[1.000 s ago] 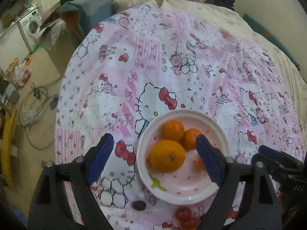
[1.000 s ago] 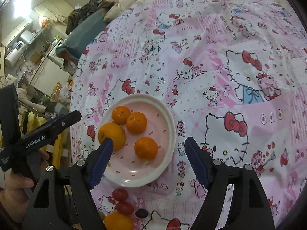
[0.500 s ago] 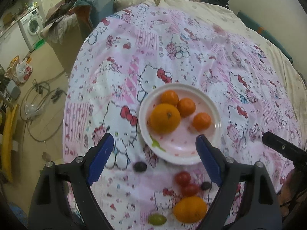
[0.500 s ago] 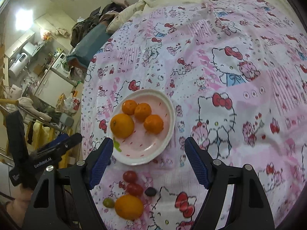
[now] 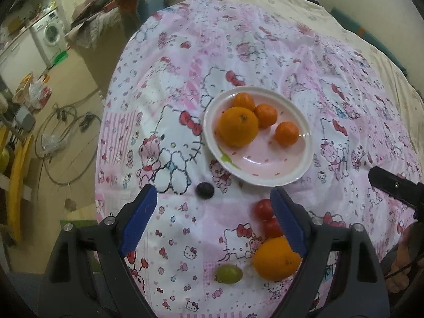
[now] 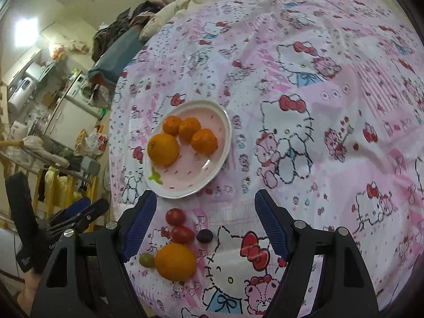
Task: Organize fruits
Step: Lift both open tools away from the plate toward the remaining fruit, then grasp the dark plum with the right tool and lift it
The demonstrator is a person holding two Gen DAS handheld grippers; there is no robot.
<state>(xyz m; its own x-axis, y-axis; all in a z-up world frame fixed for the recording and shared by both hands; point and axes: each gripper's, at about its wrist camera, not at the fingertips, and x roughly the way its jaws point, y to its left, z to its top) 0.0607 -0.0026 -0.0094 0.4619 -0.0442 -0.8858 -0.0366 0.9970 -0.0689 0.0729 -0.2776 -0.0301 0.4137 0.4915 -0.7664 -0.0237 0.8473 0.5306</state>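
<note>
Both grippers hang over the near edge of the bed, jaws spread wide and holding nothing: the left gripper [image 5: 214, 222] and the right gripper [image 6: 205, 224], with blue ribbed pads. Nearest on the pink cat-print sheet [image 6: 331, 100] lies a loose cluster of fruit. A big orange [image 6: 175, 261] sits closest, with a green grape [image 6: 147, 260] just beside it on its left. Just beyond the orange are two red tomatoes [image 6: 179, 226], one behind the other and touching or nearly so, and a dark grape [image 6: 204, 235] lies near them on the right in the right wrist view. From the left wrist view the same orange [image 5: 275, 259] and tomatoes [image 5: 267, 218] sit partly behind that gripper's right finger [image 5: 287, 222], the green grape [image 5: 228, 273] lies to the orange's left, and another dark grape [image 5: 204, 190] rests alone on the sheet, apart from the rest, near the plate's near left rim. Farther on stands a white plate [image 6: 212, 175] with a pink centre, a green mark on its near rim. It holds four fruits: a large orange [image 6: 163, 149] on the left and three small mandarins [image 6: 188, 132], the two rear ones touching each other and the large orange, the third slightly apart to the right. Beyond the bed's left side are piled clothes [image 5: 111, 2] and a washing machine [image 5: 50, 35].
</note>
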